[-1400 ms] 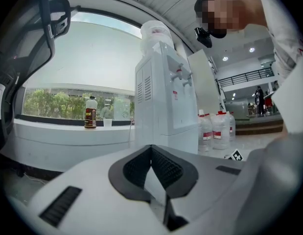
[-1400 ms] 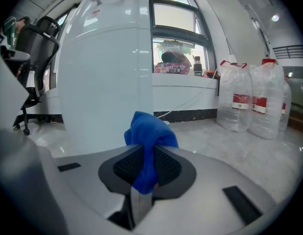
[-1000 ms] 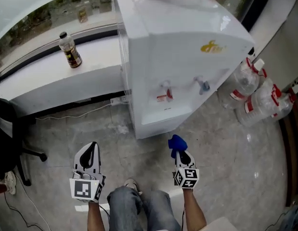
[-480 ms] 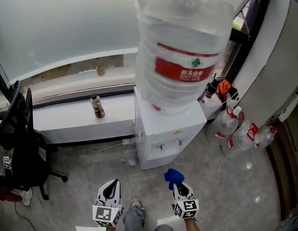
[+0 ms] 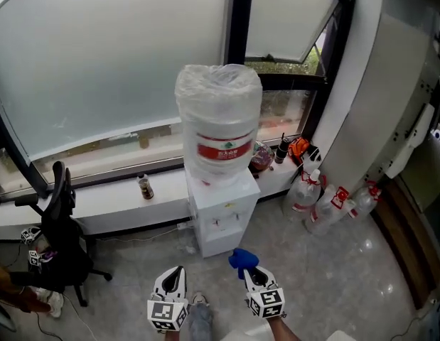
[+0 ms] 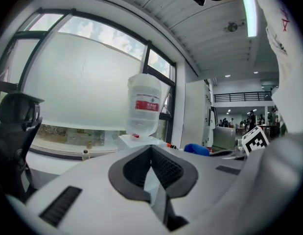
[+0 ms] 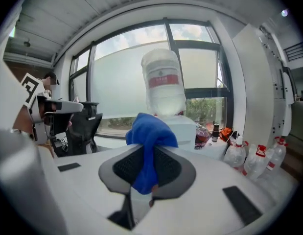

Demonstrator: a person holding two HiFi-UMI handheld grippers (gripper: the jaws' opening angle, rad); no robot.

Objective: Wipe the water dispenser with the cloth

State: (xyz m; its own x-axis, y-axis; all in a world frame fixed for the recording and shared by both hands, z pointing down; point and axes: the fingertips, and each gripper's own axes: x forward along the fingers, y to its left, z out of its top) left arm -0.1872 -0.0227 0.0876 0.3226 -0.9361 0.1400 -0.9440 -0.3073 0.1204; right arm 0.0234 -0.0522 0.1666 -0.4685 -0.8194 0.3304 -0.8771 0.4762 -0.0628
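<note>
so on the far left there's a black office chair (image 5: 61,241) on the floor; a bit further in, a small dark bottle (image 5: 144,187) stands upright on the window sill (image 5: 113,201); the left gripper (image 5: 175,271) is held low near the bottom edge, pointing at the window, and in the left gripper view (image 6: 151,152) its jaws are pressed together with nothing between them; straight ahead of both grippers is the white water dispenser (image 5: 221,222), backed up against the sill, with a big clear water jug (image 5: 218,123) sitting upside down on top, red label facing us; the blue cloth (image 5: 242,258) is bunched up and pinched in the right gripper (image 5: 249,271); in the right gripper view (image 7: 149,153) the jaws are clamped on the cloth (image 7: 150,136) and it puffs out over the tips; the cloth is near the dispenser's front but not touching it; to the right of the dispenser, a bunch of clear plastic bottles (image 5: 325,201) with red labels sits on the floor by the wall
</note>
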